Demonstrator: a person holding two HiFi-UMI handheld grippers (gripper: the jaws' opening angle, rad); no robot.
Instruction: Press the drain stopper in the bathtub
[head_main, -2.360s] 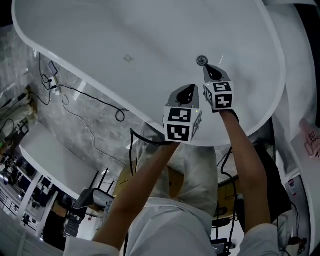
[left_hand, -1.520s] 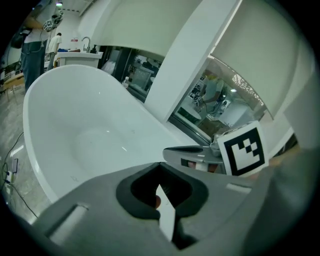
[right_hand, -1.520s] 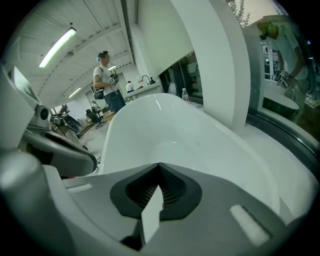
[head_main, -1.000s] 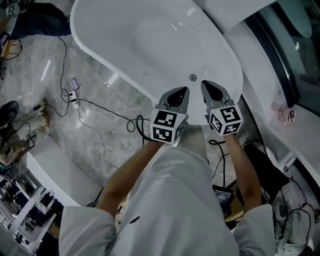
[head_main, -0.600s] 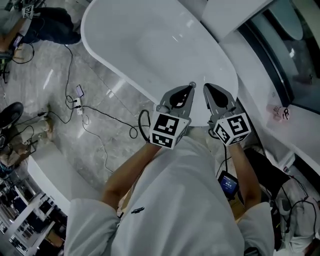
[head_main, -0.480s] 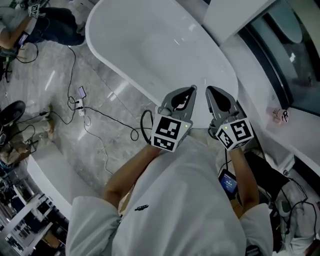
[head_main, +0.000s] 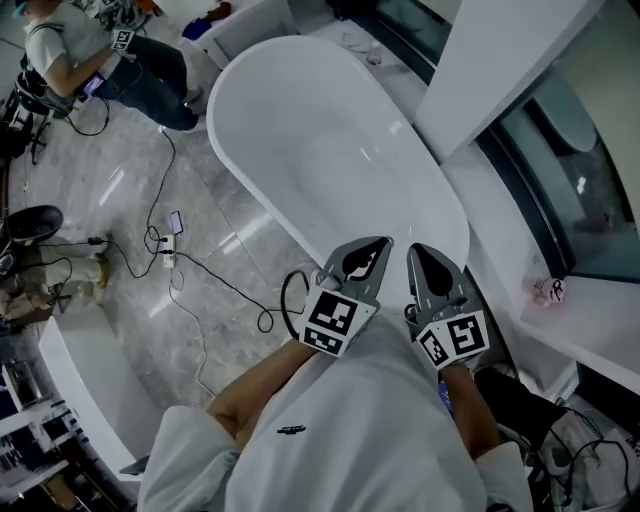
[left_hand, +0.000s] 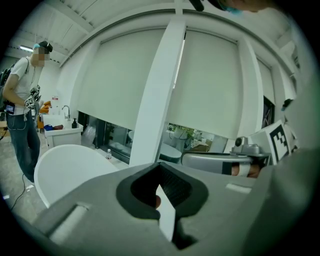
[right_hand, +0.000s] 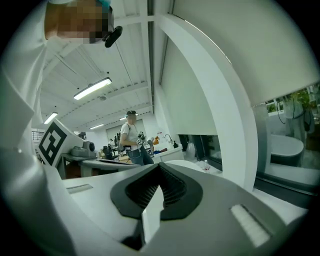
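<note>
Head view: left gripper (head_main: 382, 244), right gripper (head_main: 413, 250) closed

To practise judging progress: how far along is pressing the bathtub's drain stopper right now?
Done: cannot tell; the stopper is not visible. In hand: nothing; the left gripper and right gripper are shut and empty, held above the near end of the bathtub. Left: probably checking the stopper, and pressing it if needed.

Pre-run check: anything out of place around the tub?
Only the loose cables trailing across the floor beside the bathtub, a possible trip hazard. The bathtub looks intact, nothing spilled. The left gripper and right gripper are shut and empty.
</note>
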